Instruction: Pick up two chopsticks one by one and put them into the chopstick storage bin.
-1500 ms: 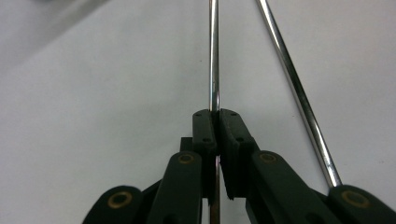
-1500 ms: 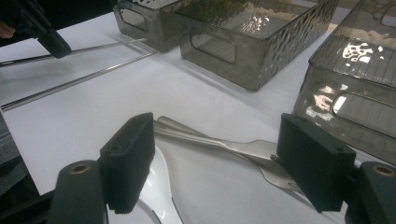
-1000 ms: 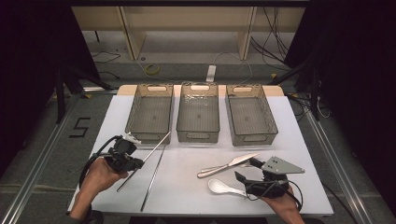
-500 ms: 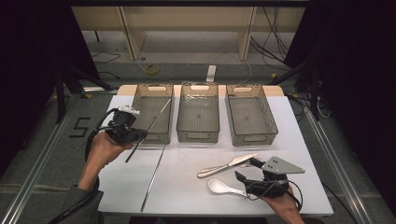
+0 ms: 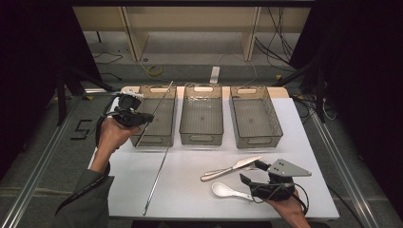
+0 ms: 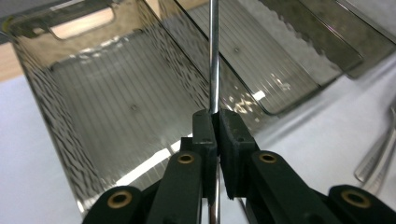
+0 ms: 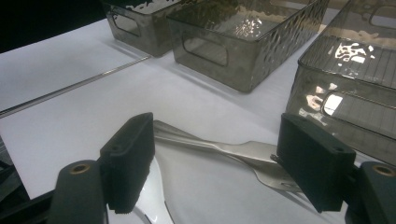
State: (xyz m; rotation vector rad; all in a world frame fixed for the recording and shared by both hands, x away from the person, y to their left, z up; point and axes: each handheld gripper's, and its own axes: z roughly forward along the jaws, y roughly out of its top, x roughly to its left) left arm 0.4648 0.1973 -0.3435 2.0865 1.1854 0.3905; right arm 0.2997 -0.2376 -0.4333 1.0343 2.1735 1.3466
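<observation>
White tabletop (image 5: pixel 190 190), three bins at the back. Left gripper (image 5: pixel 142 117) is clenched on a chopstick (image 6: pixel 214 60) above the left bin (image 5: pixel 157 135); tilt it lengthwise so it drops inside. Right gripper (image 5: pixel 244 181) sits released by the spoon (image 5: pixel 223 190).

thin metal chopstick (image 5: pixel 153 112), tilted, over left bin (image 5: pixel 153 134)

Your left gripper (image 5: pixel 148 117) lifted one metal rod (image 5: pixel 154 111) off the table and carried it toward 12 o'clock; now it hangs over the left bin (image 5: pixel 142 140).
</observation>
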